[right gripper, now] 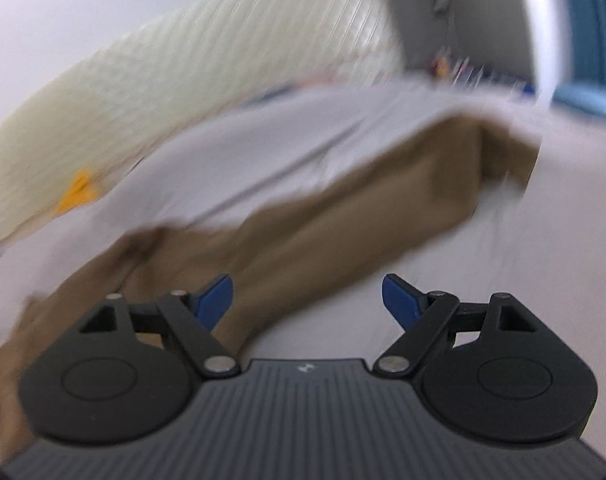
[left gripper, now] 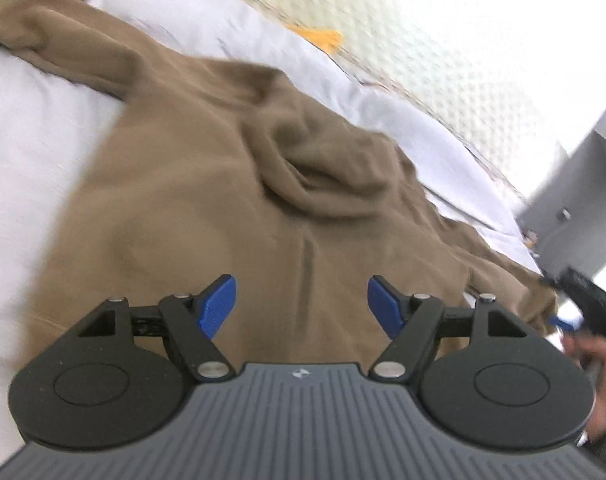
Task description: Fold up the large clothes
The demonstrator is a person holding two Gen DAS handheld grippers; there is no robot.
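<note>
Left claw (left gripper: 302, 304): the two blue-padded fingers stand wide apart with nothing between them. It hangs above the brown, soft-knit hooded garment (left gripper: 223, 208), which lies spread on the pale lilac bed sheet (left gripper: 31, 152). Directly ahead of the finger gap, a dark vertical seam runs up the garment body to the crumpled hood (left gripper: 323, 168), which lies bunched just beyond the fingertips. One sleeve (left gripper: 55, 36) extends ahead and to the left of the claw, its end folded over on the sheet. The garment's other edge runs to the right of the claw, where the second tool appears at the frame edge, blurred, in a person's hand (left gripper: 591, 356).

Right claw (right gripper: 307, 300): its blue-padded fingers are likewise spread wide and grip nothing. The view is heavily motion-blurred. The brown garment (right gripper: 343, 216) lies ahead and to the left of this claw, extending diagonally away toward the upper right; bare sheet (right gripper: 503, 248) lies under the right finger.

Beyond the bed in both views stands a cream quilted headboard (left gripper: 443, 60), with a small yellow-orange item (left gripper: 323, 36) at its base; its nature cannot be determined.
</note>
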